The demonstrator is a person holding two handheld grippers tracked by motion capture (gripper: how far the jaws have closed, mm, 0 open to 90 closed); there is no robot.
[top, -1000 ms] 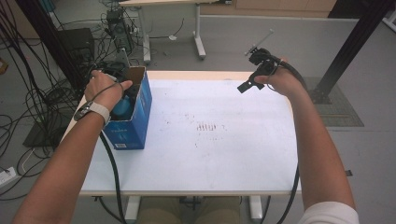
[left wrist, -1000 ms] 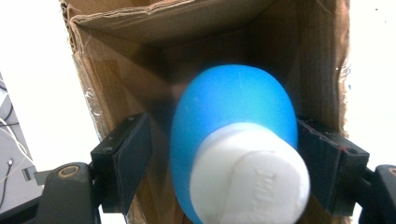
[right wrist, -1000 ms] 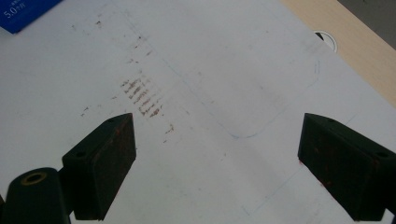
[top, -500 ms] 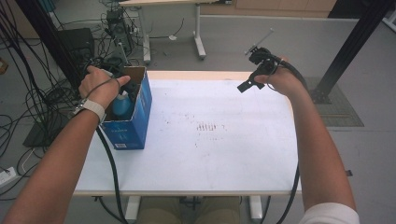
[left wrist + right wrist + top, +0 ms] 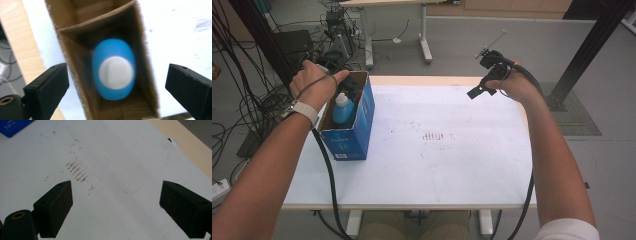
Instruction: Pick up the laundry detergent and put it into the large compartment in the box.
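Hovering your left gripper (image 5: pixel 117 87) wide open over the cardboard box (image 5: pixel 145 62), you had the upright blue bottle (image 5: pixel 113 72) directly below between its jaws, cap toward you, while your right gripper (image 5: pixel 115 212), equally wide, stayed well apart.

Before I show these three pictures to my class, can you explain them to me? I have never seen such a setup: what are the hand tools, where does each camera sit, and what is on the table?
A person works at a white table, holding a hand tool with two black jaws in each hand. The high view looks down from above. The other two views come from cameras riding on the tools.

The left gripper hangs over an open blue cardboard box, jaws wide apart. Inside the box stands a blue bottle with a white cap; nothing grips it.

The right gripper, also open and holding nothing, is raised over the table's far right part, above some brownish smudges.
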